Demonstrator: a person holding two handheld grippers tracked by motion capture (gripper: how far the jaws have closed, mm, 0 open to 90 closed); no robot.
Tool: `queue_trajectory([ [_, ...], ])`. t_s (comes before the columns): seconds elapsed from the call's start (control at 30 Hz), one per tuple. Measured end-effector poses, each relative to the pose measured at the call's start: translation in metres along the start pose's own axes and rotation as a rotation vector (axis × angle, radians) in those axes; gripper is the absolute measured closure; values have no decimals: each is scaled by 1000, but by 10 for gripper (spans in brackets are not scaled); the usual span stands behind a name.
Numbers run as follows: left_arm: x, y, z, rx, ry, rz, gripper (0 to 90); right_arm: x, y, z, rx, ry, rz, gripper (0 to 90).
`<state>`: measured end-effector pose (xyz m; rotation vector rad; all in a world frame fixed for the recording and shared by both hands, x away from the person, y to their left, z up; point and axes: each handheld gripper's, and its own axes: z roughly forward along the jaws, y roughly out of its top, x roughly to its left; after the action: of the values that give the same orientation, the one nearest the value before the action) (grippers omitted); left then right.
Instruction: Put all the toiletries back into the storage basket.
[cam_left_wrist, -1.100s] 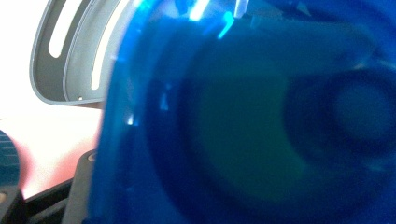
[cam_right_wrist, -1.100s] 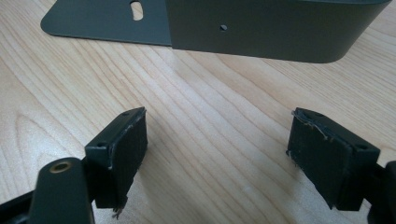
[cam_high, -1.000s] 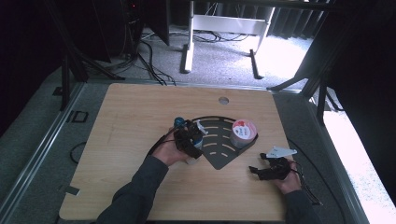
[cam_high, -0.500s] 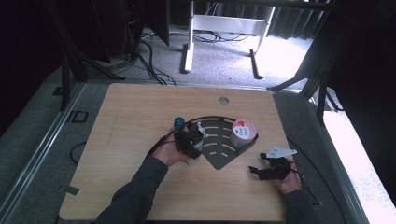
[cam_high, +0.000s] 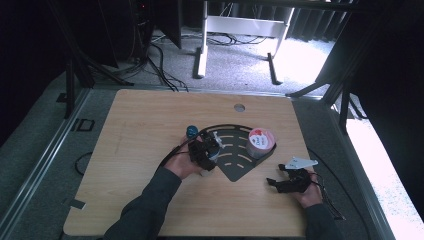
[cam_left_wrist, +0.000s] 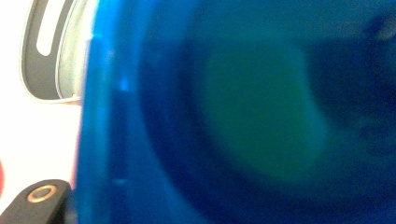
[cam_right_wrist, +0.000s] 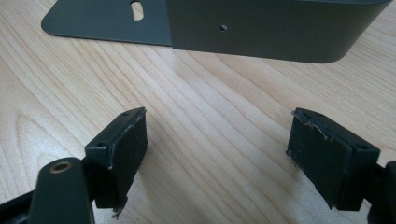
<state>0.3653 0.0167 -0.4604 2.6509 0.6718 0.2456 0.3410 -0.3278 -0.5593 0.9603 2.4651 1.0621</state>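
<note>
A translucent blue container (cam_left_wrist: 243, 116) sits right up against the camera in the left gripper view, between the jaws. In the high view its blue top (cam_high: 191, 131) shows beside my left gripper (cam_high: 204, 149), at the left edge of the dark fan-shaped slotted plate (cam_high: 235, 167). The left jaws have just been closing around the blue container, and it hides the pads. My right gripper (cam_high: 274, 181) rests low over the bare wood to the right of the plate. It stands open (cam_right_wrist: 219, 154) with nothing between its fingers.
A round tub with a red and white lid (cam_high: 261, 141) stands on the right part of the plate. The plate's upright rim (cam_right_wrist: 275, 32) lies just ahead of the right jaws. A cable hole (cam_high: 239, 107) sits near the table's far edge.
</note>
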Motion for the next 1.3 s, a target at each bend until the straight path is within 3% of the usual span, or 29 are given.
queue_trajectory([
  [0.53,-2,5,-2,-21,-31,-22,548,0,0,0,0,0,1,197],
  [1.3,-4,23,-7,-70,-12,-30,547,0,0,0,-1,1,2,197],
])
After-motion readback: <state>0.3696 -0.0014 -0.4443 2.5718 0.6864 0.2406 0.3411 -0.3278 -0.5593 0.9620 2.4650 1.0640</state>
